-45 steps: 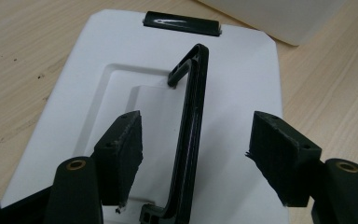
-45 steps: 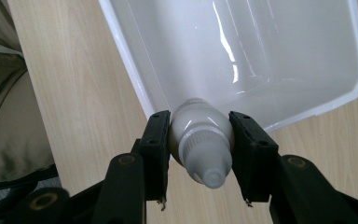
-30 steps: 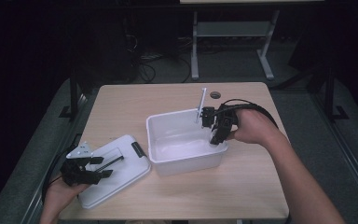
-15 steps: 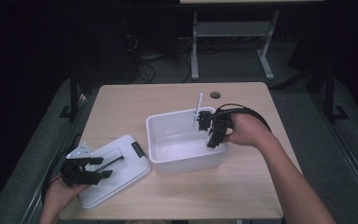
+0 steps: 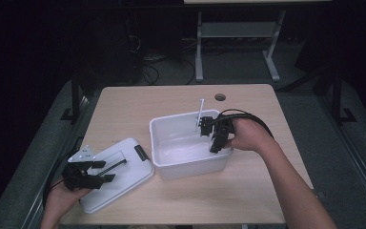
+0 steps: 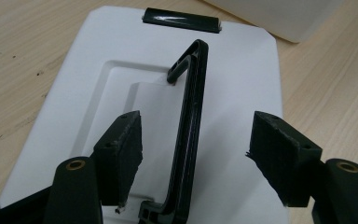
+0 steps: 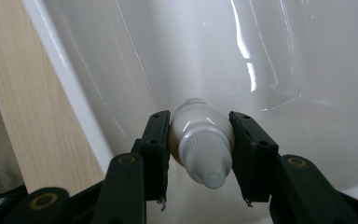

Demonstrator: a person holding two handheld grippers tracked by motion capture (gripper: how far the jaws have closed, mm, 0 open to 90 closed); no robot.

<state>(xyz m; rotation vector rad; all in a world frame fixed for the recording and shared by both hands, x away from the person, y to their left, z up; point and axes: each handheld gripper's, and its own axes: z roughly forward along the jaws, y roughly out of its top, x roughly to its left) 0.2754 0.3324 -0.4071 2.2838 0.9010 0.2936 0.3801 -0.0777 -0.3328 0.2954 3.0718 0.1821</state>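
Observation:
A white plastic bin (image 5: 153,143) stands mid-table, and its white lid (image 5: 133,164) lies flat to the left. In the right gripper view my right gripper (image 7: 200,156) is shut on a small white bottle (image 7: 200,140) with a ribbed cap, held inside the bin against its wall (image 7: 223,51). The high view has that right gripper (image 5: 210,137) over the bin's right side. My left gripper (image 5: 101,172) hovers low over the lid (image 6: 247,74). Its jaws (image 6: 196,163) stand open on either side of the lid's black handle (image 6: 192,116) without touching it.
A black latch (image 6: 182,19) sits at the lid's far end, with a corner of the bin (image 6: 284,18) beyond it. Bare wooden tabletop (image 5: 171,100) lies behind the bin, with a cable hole (image 5: 219,97) near the back edge. The floor around the table is dark.
My right gripper has sunk lower into the bin and shifted a little left, bottle still in its grip. The left gripper and the lid have stayed put.

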